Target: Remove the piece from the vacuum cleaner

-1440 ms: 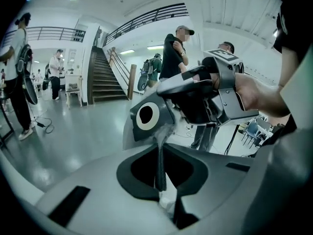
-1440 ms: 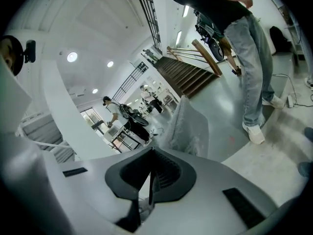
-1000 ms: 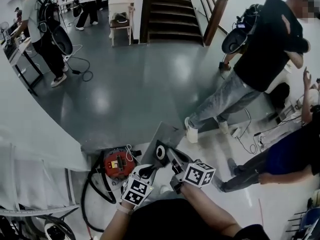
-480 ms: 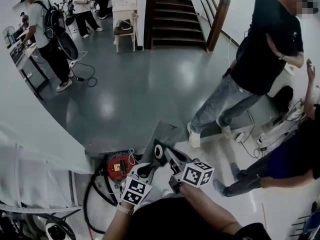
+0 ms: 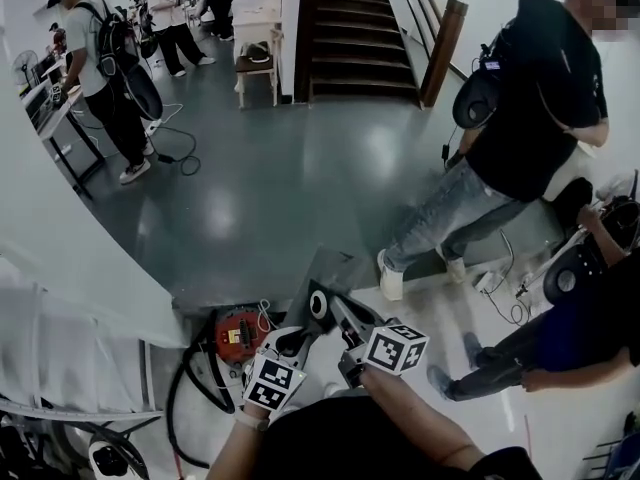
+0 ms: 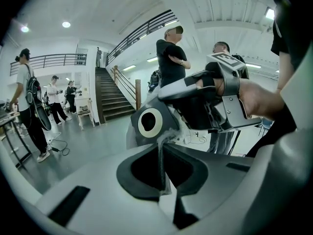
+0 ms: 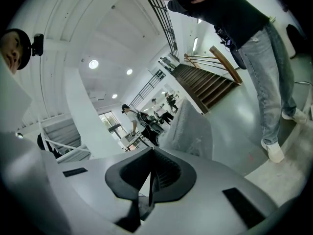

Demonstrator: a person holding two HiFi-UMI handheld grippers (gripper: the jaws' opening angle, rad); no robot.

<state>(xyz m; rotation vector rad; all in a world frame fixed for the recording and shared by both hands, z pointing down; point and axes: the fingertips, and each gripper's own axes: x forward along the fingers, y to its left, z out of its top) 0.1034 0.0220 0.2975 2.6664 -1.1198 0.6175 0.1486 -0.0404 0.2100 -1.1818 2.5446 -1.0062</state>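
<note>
A grey fabric dust bag (image 5: 322,271) with a black collar and a white-ringed hole (image 5: 320,304) is held up above the floor between both grippers. My left gripper (image 5: 296,342) is shut on the bag's fabric edge (image 6: 165,134), just below the collar's ring (image 6: 149,123). My right gripper (image 5: 341,317) is shut on the collar's edge; from the left gripper view it (image 6: 211,103) grips the black plate from the right. In the right gripper view its closed jaws (image 7: 151,169) point at the grey bag (image 7: 190,127). The red vacuum cleaner (image 5: 238,332) sits on the floor at lower left.
The vacuum's black hose (image 5: 186,389) loops beside it. A white curved wall (image 5: 70,258) rises at left. One person in jeans (image 5: 500,158) stands close at right, another (image 5: 570,338) crouches at right. Cables (image 5: 505,268) lie on the floor. Stairs (image 5: 360,38) are behind.
Both grippers keep their hold on the bag in about the same spot. The standing person at right has shifted stance, and the crouching person has moved.
</note>
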